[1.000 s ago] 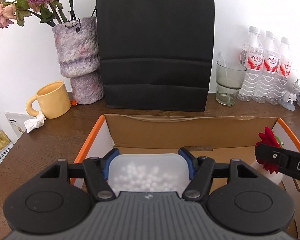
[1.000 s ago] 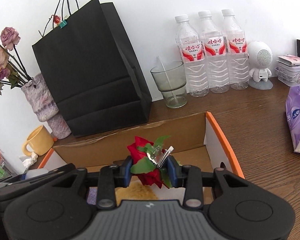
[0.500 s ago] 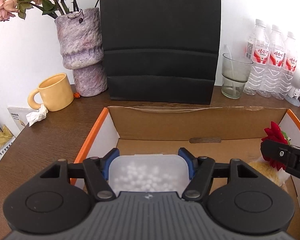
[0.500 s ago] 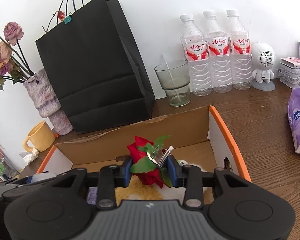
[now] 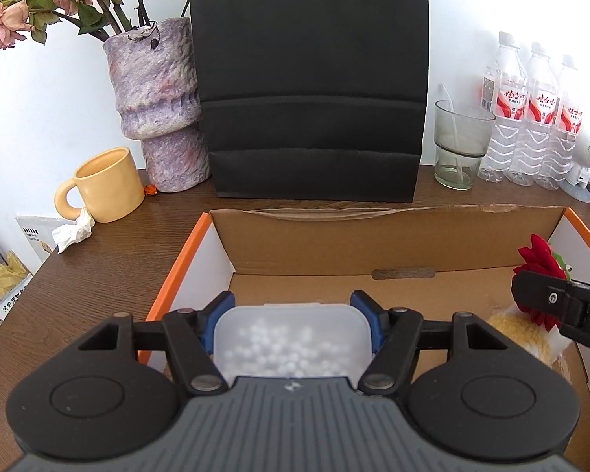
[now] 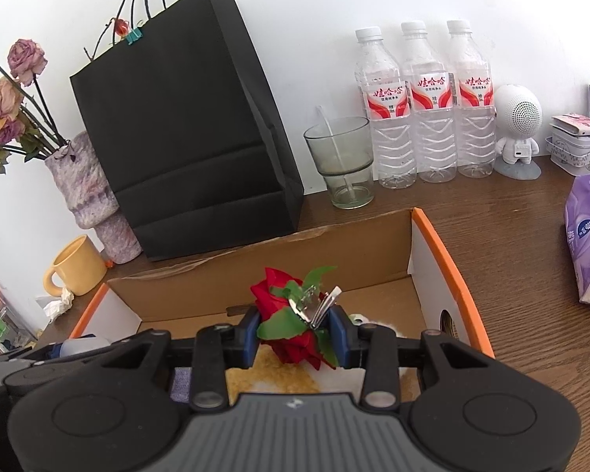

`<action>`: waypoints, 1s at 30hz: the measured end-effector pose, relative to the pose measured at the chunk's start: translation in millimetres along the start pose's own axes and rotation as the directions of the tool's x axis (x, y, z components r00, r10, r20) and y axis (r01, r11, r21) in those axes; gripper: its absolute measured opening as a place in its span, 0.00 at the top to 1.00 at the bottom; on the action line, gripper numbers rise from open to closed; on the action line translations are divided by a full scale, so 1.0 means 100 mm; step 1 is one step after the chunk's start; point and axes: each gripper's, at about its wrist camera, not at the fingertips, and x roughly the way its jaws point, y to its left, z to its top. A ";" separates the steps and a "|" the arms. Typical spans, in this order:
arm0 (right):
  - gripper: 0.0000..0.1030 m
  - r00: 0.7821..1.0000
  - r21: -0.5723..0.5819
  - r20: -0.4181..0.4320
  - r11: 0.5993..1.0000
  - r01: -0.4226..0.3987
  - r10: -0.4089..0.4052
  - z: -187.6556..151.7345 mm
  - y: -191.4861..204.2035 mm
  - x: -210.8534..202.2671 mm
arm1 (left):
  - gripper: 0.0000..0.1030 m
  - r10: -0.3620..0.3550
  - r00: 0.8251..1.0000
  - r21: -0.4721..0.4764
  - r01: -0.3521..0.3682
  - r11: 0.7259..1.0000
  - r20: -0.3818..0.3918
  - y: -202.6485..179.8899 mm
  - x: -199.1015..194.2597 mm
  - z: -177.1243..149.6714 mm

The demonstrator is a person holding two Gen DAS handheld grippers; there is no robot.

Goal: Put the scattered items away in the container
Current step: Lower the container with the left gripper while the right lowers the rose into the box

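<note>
Both loads hang above the open brown cardboard box with orange edges (image 5: 373,236). The left gripper (image 5: 291,314) clamps a frosted plastic tub of white beads (image 5: 291,346) over the box's left half. The right gripper (image 6: 295,334) pinches a red fabric rose hair clip (image 6: 291,314) narrowly, directly above a yellow plush toy (image 6: 279,373) inside.

Both views are taken from fisheye cams mounted just behind each gripper's fingers, angled down and forward over the cardboard box (image 5: 393,236) toward the back wall. The left view is aimed square at the black paper bag (image 5: 308,78); the right one is set further right, so the bag (image 6: 177,137) is seen at an angle. Box, bag, vase (image 5: 157,110) and water bottles (image 6: 424,102) are shared.
</note>
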 end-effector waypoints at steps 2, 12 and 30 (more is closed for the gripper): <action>0.65 1.000 -0.001 0.000 1.000 0.000 0.000 0.00 0.00 0.00 | 0.35 0.001 1.000 0.003 -0.001 1.000 0.001 -0.01 0.00 0.00; 0.64 1.000 -0.004 -0.001 1.000 -0.005 0.005 0.00 0.00 0.00 | 0.35 0.003 1.000 0.009 -0.003 1.000 0.000 -0.01 0.00 0.00; 0.59 1.000 0.005 -0.002 1.000 -0.019 0.019 0.01 0.00 -0.01 | 0.34 0.011 1.000 0.020 -0.010 1.000 -0.004 -0.02 0.00 -0.01</action>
